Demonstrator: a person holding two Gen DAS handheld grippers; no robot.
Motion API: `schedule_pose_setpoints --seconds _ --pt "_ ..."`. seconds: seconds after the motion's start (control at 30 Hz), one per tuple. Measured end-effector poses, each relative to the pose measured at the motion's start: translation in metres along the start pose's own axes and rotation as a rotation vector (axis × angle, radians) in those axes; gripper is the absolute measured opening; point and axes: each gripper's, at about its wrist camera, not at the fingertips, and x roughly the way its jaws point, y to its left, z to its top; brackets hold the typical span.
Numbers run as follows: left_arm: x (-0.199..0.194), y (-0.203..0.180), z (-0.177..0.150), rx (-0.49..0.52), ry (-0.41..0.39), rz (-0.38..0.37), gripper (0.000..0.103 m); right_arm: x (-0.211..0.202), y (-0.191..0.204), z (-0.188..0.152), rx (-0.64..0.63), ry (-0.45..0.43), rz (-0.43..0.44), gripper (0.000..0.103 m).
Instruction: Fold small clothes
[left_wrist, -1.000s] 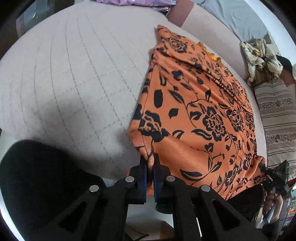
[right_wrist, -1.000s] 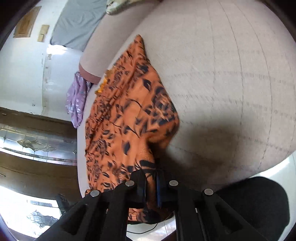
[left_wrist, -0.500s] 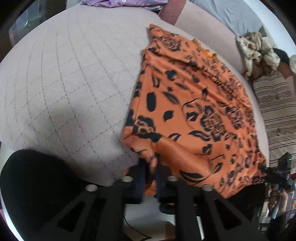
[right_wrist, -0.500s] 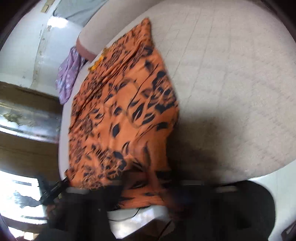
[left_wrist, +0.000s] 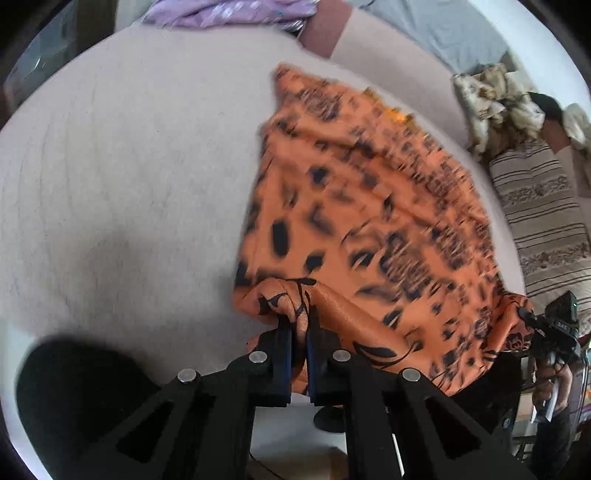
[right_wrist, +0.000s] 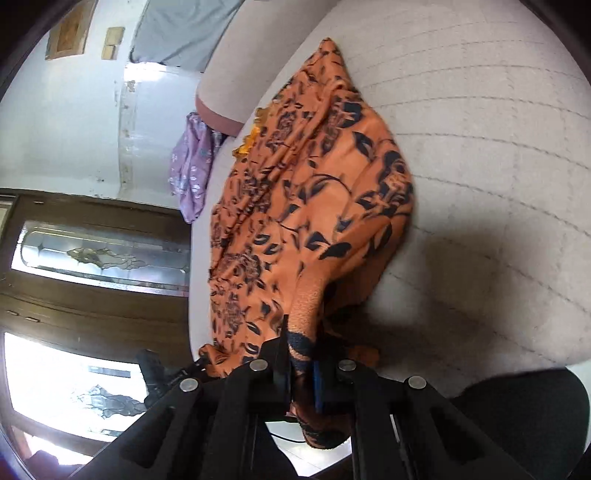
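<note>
A: Status? Where's the garment?

B: Orange floral-print fabric garment (left_wrist: 369, 229) lies on the pale quilted bed cover (left_wrist: 129, 184), near edge lifted. Left gripper (left_wrist: 300, 332) pinches one near corner, right gripper (right_wrist: 301, 354) pinches the other; both pairs of jaws pressed together on cloth.

A: Change from a second ago?

B: The near hem, flat at the bed's edge before, now bunches up off the cover at both corners. The left view is blurred.

A: Meaning?

B: Probably the fold is starting: near edge likely goes over toward the far side. Purple cloth (right_wrist: 192, 162) untouched.
</note>
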Motion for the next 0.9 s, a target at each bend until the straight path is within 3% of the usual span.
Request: schedule_pose_setpoints --seconds 0.13,0.23,0.33,0.37,0.4,0.43,0.47,0.5,0.53,0.57,0.73,0.83,0.9 --pt "-0.028 -0.023 0.064 0.055 -0.144 -0.064 0.006 -0.003 0.034 0.045 -0.071 -0.042 0.064 0.008" --pt "-0.036 -0.033 0.124 0.047 -0.248 -0.094 0.006 -0.003 0.069 0.102 -0.137 -0.128 0.134 0.008" --pt "-0.014 -0.029 0.188 0.017 -0.319 -0.067 0.007 0.001 0.085 0.167 -0.126 -0.275 0.204 0.008" --pt "0.003 -0.026 0.207 0.011 -0.322 -0.043 0.015 0.005 0.082 0.19 -0.096 -0.344 0.208 0.008" --pt "0.03 -0.021 0.225 0.004 -0.302 -0.001 0.023 0.013 0.076 0.21 -0.076 -0.407 0.146 0.009" --pt "0.052 -0.014 0.236 -0.024 -0.278 0.043 0.046 0.028 0.066 0.229 -0.052 -0.424 0.072 0.018" --pt "0.088 -0.005 0.246 -0.046 -0.213 0.118 0.075 0.047 0.054 0.243 -0.015 -0.396 0.04 0.049" --pt "0.107 0.001 0.25 -0.049 -0.164 0.153 0.075 0.069 0.036 0.254 0.044 -0.348 -0.024 0.07" --pt "0.122 0.006 0.251 -0.059 -0.126 0.181 0.074 0.085 0.023 0.255 0.073 -0.329 -0.114 0.076" --pt "0.128 0.011 0.251 -0.07 -0.114 0.184 0.074 0.093 0.018 0.251 0.066 -0.321 -0.156 0.076" --pt "0.074 0.028 0.225 -0.117 -0.309 0.126 0.076 0.086 0.028 0.198 -0.08 -0.346 -0.233 0.076" --pt "0.054 0.034 0.198 -0.119 -0.295 0.079 0.076 0.07 0.029 0.167 -0.12 -0.349 -0.301 0.076" --pt "0.05 0.032 0.163 -0.127 -0.267 0.044 0.078 0.056 0.02 0.149 -0.098 -0.342 -0.315 0.076"
